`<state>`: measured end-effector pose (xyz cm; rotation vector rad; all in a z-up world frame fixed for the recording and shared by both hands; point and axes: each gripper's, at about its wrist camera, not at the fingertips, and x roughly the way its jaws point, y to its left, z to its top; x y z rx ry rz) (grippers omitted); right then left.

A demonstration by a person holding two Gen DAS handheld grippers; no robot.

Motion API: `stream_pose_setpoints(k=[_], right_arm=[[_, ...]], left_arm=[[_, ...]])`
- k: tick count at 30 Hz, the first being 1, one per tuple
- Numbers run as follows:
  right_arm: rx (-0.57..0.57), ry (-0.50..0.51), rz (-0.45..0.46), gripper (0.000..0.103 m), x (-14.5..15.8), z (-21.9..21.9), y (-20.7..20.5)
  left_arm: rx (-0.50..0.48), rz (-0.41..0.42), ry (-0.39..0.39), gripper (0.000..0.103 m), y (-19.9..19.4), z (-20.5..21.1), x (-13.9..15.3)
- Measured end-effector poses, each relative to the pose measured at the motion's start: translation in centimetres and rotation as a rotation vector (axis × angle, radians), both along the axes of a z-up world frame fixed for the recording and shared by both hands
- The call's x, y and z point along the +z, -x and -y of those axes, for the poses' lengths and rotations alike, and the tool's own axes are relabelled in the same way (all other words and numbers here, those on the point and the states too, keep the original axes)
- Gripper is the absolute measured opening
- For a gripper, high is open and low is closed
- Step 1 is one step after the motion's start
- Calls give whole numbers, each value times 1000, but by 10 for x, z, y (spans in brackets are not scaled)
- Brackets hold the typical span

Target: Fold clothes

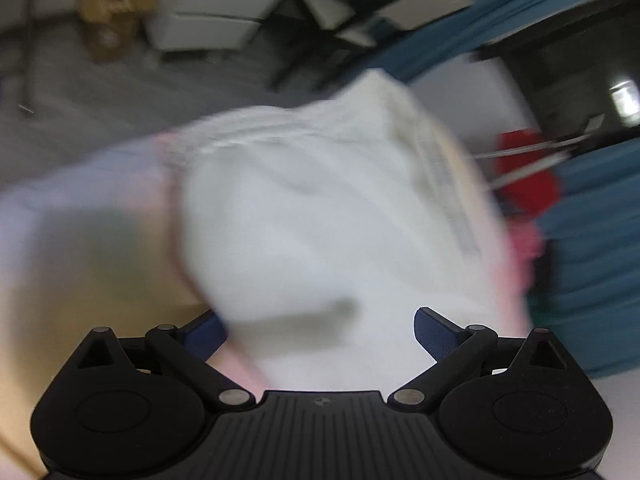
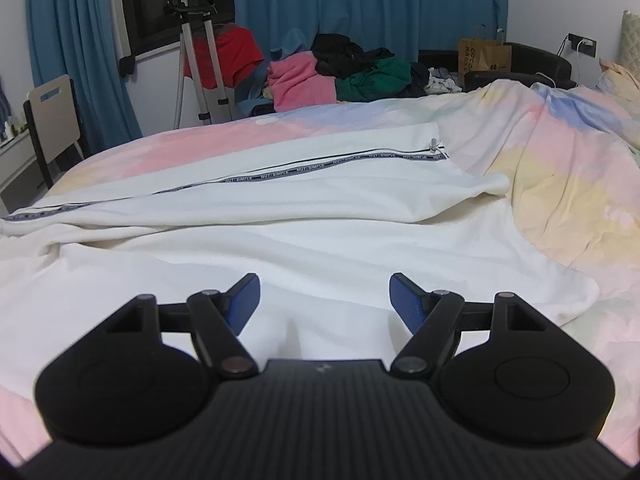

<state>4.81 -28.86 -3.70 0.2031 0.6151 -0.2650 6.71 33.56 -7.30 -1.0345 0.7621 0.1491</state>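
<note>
Folding under way: a white zip-front garment [image 2: 280, 184] lies spread across the pastel bedspread [image 2: 568, 168], its lettered zipper tape [image 2: 304, 168] running left to right.
Right gripper [image 2: 324, 300]: jaws wide, holding nothing, low over the near white cloth.
Left gripper [image 1: 320, 332]: jaws wide, nothing held; its view is smeared with blur, white fabric bunched just ahead.
Risk, grip: closing on the soft pile may catch two layers at once, dragging the panel beneath.
Risk, bedding: fingers may pinch the bedspread along with the hem.
Risk, alignment: an uneven lift could skew the zipper line.
Background: clothes pile [image 2: 340, 68] beyond the bed.
</note>
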Motion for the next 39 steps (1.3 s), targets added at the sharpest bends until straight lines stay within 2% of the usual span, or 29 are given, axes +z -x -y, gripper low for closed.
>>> stream_pose_setpoints(k=[2,4,7,10,13,18,22,25,29,31,32,33,34,35,36,39], right_arm=[[-5,-17,-2,73,0,3,0],[-34,-56,11,73,1,12,3],[-83,-133,31,73,3,30,8],[-180,-288,56,73,0,62,16],[-319,-431,68,73,-11,98,28],[-556,-604,93,74,-33,148,56],[-704,-722,99,75,-55,172,74],[-801,-780,86,75,-69,180,83],[-775,-763,85,75,-76,183,76],[-782,-781,72,74,-84,186,70],[-779,-789,70,74,-88,189,65],[-764,-791,71,70,-92,193,59],[-758,-781,74,66,-94,197,55],[-764,-767,81,49,-95,201,53],[-765,-766,90,28,-96,205,51],[-761,-760,126,9,-96,209,54]], left_arm=[[33,140,61,99,11,-2,8],[32,200,72,99,16,-1,16],[19,140,52,99,16,3,14],[37,35,78,97,19,1,2],[76,-4,148,96,29,-7,-6],[104,-9,180,95,34,-14,-9],[84,-4,233,83,29,-16,-22],[63,-5,230,75,27,-10,-24],[37,-5,215,62,15,-8,-29],[36,-3,210,48,9,-7,-31],[42,-3,213,45,5,-7,-33],[48,-2,216,37,1,-8,-35],[53,1,219,24,-2,-9,-36],[58,5,220,17,-6,-10,-38],[61,11,221,9,-8,-11,-38],[86,51,202,5,-6,-12,-33]])
